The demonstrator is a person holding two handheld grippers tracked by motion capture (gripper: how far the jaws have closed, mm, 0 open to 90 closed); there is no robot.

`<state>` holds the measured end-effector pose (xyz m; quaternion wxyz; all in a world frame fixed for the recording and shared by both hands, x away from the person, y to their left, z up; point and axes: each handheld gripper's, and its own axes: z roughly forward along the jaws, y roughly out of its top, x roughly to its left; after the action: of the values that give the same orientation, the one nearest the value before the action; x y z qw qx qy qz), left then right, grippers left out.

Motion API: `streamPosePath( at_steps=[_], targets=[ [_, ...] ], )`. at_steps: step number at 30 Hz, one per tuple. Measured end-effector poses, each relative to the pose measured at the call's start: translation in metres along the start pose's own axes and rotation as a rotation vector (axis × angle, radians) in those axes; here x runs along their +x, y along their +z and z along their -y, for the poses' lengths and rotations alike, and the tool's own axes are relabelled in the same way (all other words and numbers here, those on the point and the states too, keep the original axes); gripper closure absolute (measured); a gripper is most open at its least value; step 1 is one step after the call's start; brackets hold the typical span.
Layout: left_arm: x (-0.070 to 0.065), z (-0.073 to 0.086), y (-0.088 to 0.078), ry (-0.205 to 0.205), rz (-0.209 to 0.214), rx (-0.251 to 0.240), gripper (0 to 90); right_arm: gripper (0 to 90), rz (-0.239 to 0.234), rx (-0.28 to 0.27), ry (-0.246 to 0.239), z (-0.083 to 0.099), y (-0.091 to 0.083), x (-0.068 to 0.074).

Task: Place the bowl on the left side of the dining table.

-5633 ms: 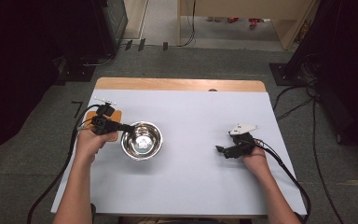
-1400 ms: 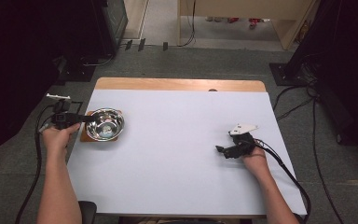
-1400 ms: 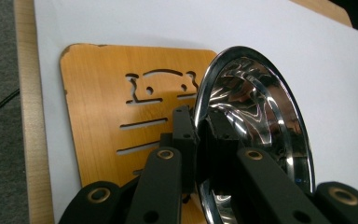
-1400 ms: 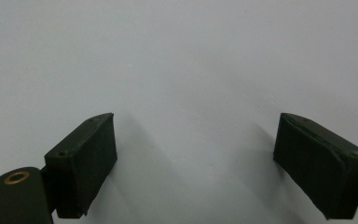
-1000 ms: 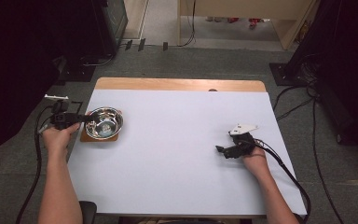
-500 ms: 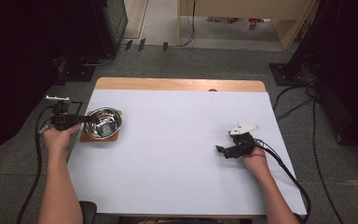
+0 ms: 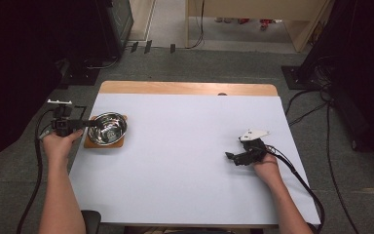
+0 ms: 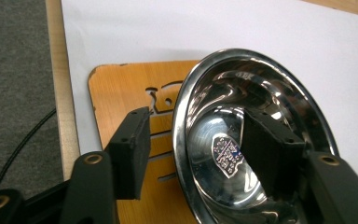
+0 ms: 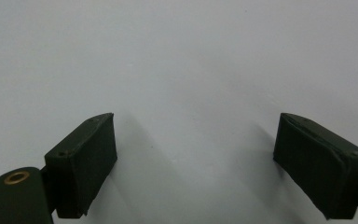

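One steel bowl [image 7: 108,128] sits on one wooden coaster [image 7: 103,144], between two grippers.

Your forearms are bare, no sleeves. Left gripper [image 7: 80,125]: black body, white bar on top, black cable trailing. Right gripper [image 7: 230,156]: black, grey three-cornered plate, black cable. Jaws: black blocky pads, brass-ringed screw holes.

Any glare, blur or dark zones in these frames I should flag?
High view: sharp on the table, but the left and right margins fall to near black. Left gripper view: the steel bowl throws bright highlights and mirrors a jaw; the nearest parts of the left gripper are soft. Right gripper view: even, flat light, soft shadows beside the right gripper, jaws slightly blurred.
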<state>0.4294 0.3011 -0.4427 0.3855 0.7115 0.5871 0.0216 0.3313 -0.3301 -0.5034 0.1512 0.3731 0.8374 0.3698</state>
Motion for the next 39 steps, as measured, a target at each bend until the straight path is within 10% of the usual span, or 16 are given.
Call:
streamPosePath(
  at_steps=[39],
  targets=[
    [-0.061, -0.003, -0.029, 0.132, -0.022, -0.032, 32.2, 12.6, 0.000, 0.000, -0.001, 0.000, 0.000, 0.000]
  ],
)
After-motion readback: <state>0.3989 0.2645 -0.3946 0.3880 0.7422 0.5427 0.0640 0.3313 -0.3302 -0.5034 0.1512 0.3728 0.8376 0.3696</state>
